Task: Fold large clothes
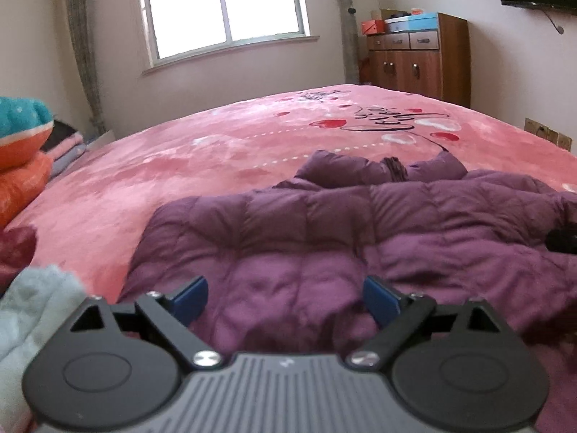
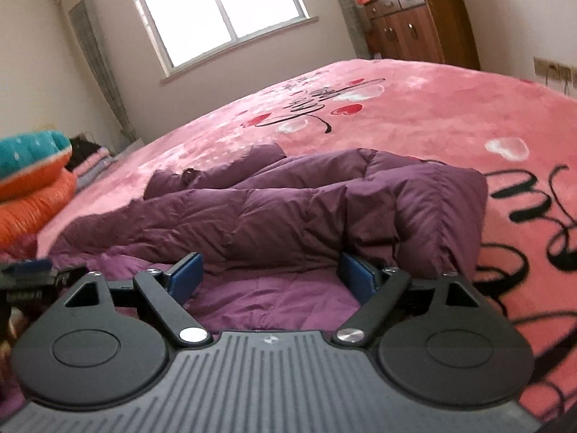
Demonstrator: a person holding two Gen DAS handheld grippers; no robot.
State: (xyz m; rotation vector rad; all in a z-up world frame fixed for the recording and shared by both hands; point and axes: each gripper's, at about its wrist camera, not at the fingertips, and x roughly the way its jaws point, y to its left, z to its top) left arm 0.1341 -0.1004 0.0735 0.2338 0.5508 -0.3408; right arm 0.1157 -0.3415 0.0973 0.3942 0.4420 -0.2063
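Both the left gripper (image 1: 285, 297) and the right gripper (image 2: 272, 276) hover with jaws apart, holding nothing. Pinch the purple down jacket (image 1: 360, 223) at its near hem (both layers) and fold evenly

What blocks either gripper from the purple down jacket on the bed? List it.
Nothing visible does. The left gripper and right gripper both stand open right over the purple down jacket, with only its quilted fabric between and ahead of the blue pads. The pillows lie off to the side on the pink blanket.
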